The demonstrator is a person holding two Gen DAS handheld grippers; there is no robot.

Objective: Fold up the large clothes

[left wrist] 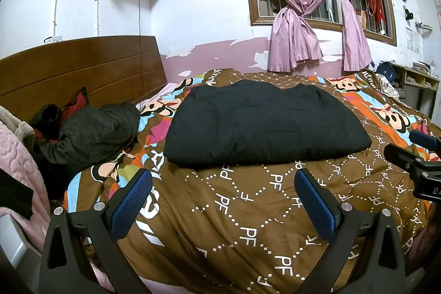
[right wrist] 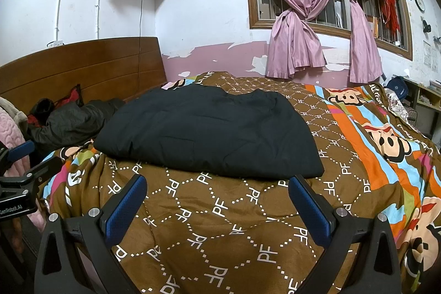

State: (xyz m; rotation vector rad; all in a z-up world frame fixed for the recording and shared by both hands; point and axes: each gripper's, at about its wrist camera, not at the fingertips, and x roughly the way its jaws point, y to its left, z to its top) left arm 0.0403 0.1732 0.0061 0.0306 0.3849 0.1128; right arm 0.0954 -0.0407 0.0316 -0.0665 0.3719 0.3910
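A black padded garment [left wrist: 264,126] [right wrist: 212,134] lies folded into a flat rectangle on the brown patterned quilt [left wrist: 248,216] [right wrist: 226,225] in the middle of the bed. My left gripper [left wrist: 223,178] hovers open just short of the garment's near edge, its blue pads [left wrist: 132,200] holding nothing. The right gripper [right wrist: 217,183] is also open and empty, in front of the garment's near right corner. It also shows at the right edge of the left wrist view as a dark gripper [left wrist: 419,156]. In the right wrist view the left gripper [right wrist: 19,170] shows at the left edge.
A crumpled dark jacket [left wrist: 93,137] [right wrist: 74,123] with red lining lies by the wooden headboard [left wrist: 80,73] at the left. Pink blankets [left wrist: 19,156] hang at the near left. Pink curtains [left wrist: 297,40] cover the window on the far wall. A shelf [left wrist: 419,81] stands at the far right.
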